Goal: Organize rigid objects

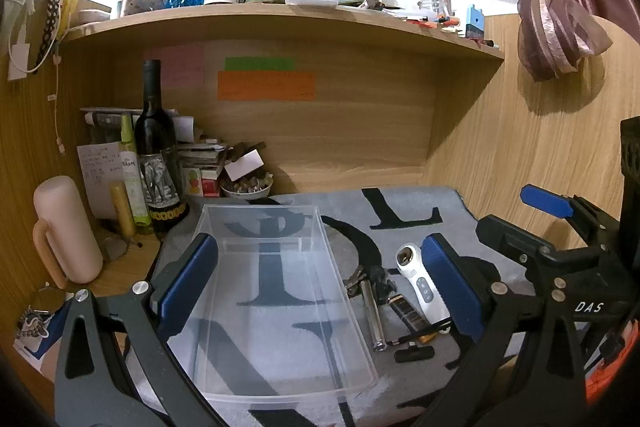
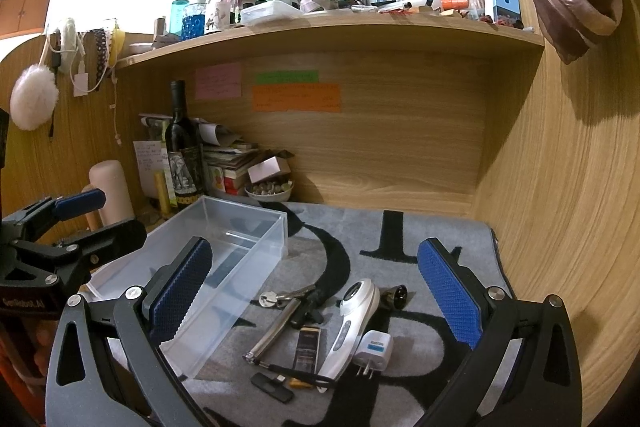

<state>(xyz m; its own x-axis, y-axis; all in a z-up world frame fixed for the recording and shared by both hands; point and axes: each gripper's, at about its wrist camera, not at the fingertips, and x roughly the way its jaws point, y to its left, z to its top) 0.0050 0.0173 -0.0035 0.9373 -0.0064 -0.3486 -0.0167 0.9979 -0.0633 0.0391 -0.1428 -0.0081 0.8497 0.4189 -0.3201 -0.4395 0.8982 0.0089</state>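
Closest to the lens, the right gripper is hovering with fingers spread wide, gripping nothing, over the loose pile: white handheld device, metal tube, keys, white plug adapter. The clear bin is sitting empty just beside them on the grey mat, so sorting isn't looking started. The left gripper is gaping too, straddling the bin. Only the right view is showing the adapter.

Hidden and unreadable bits
Sticky notes at 12 o'clock: writing too small; plug hidden in left view.
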